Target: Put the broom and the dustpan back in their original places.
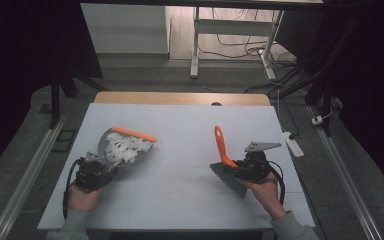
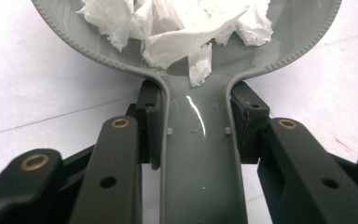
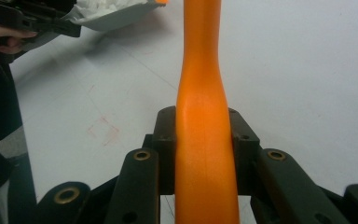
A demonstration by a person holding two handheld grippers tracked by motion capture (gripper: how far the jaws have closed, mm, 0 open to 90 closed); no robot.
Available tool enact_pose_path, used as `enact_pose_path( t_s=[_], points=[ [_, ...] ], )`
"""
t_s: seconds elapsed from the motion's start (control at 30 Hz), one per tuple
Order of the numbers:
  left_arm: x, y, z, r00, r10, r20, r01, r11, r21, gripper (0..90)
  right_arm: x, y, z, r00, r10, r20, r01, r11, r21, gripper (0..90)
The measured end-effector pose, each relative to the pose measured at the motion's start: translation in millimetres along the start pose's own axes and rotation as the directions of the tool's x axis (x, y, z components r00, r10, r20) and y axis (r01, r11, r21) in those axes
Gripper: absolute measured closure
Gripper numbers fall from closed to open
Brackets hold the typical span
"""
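both grippers (image 2: 199, 121) (image 3: 202, 140) clamped: dustpan handle (image 2: 200, 154), brush handle (image 3: 205, 116)

Lab: curtained test table (image 1: 180, 125), cables (image 1: 240, 50)

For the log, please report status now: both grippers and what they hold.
Left gripper shut on dustpan handle; torn tissue in pan. Right gripper shut on orange brush handle. Nothing between them.

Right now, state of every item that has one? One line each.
Dustpan: held by its handle, off the table, loaded with paper scraps.
Paper scraps: piled inside the dustpan.
Brush: held by its orange handle, bristle head toward the person.
Left tool: shut on the dustpan handle.
Right tool: shut on the brush handle.
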State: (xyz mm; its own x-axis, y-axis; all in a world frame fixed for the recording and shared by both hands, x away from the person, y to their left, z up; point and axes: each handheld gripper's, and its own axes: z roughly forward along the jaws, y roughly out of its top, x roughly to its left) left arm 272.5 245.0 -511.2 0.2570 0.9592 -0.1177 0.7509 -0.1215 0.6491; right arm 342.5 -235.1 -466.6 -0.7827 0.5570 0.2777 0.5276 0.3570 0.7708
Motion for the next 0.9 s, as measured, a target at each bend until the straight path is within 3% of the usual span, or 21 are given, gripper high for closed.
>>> enact_pose_path(
  t_s=[0.17, 0.4, 0.6, 0.9],
  points=[
    [2.0, -2.4, 6.8, 0.9986, -0.039, -0.034, 0.039, 0.9992, 0.003, 61.8, -2.4, -3.2, -1.1, 0.9998, 0.020, -0.010, -0.019, 1.000, 0.017, 70.3],
    [2.0, -2.8, 8.7, 0.9944, -0.098, -0.040, 0.097, 0.9950, -0.020, 61.9, -3.0, -6.8, -2.3, 0.9995, 0.027, -0.019, -0.026, 0.999, 0.048, 70.3],
    [-0.7, -0.7, 15.8, 0.9904, -0.124, -0.062, 0.123, 0.9923, -0.020, 61.8, -8.0, -9.4, 0.2, 0.9983, 0.058, -0.013, -0.056, 0.995, 0.082, 70.3],
    [-1.3, 0.9, 25.0, 0.9863, -0.148, -0.073, 0.149, 0.9889, 0.004, 61.7, -20.6, -12.7, 6.7, 0.9957, 0.083, 0.041, -0.087, 0.990, 0.115, 70.2]
  ],
)
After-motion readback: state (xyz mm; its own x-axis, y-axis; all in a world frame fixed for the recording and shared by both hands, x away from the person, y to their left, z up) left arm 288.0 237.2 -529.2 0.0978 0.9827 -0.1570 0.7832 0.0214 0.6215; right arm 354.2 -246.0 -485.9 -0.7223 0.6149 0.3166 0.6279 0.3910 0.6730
